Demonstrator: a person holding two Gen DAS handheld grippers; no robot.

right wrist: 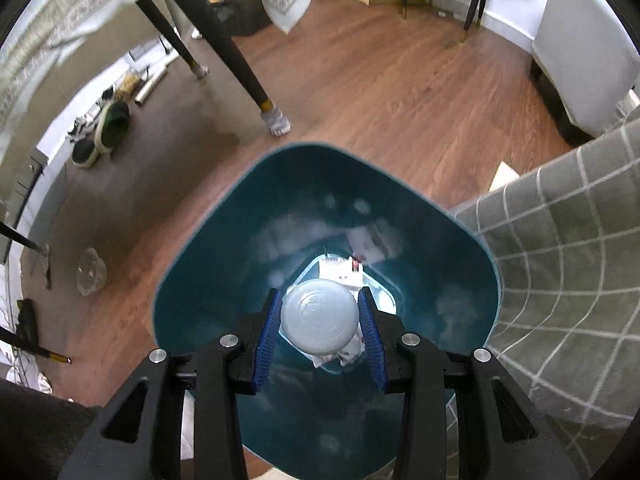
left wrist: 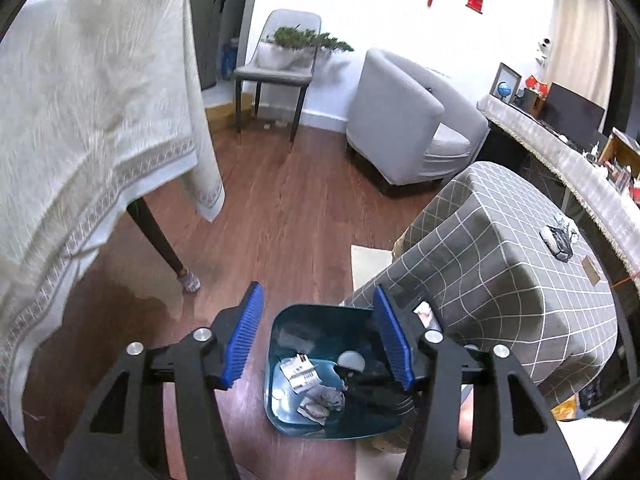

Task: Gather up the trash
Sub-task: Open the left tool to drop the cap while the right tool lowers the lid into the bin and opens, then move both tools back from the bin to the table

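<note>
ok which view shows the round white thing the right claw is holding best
The right wrist view: the round white lid fills the gap between the right claw pads, face-on above the teal bin. In the left wrist view the lid is a small pale dome, partly hidden by the left claw.

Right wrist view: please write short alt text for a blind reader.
The right gripper holds a pale round lid-like object above the open teal trash bin, which holds paper scraps. Wooden floor surrounds the bin.
</note>
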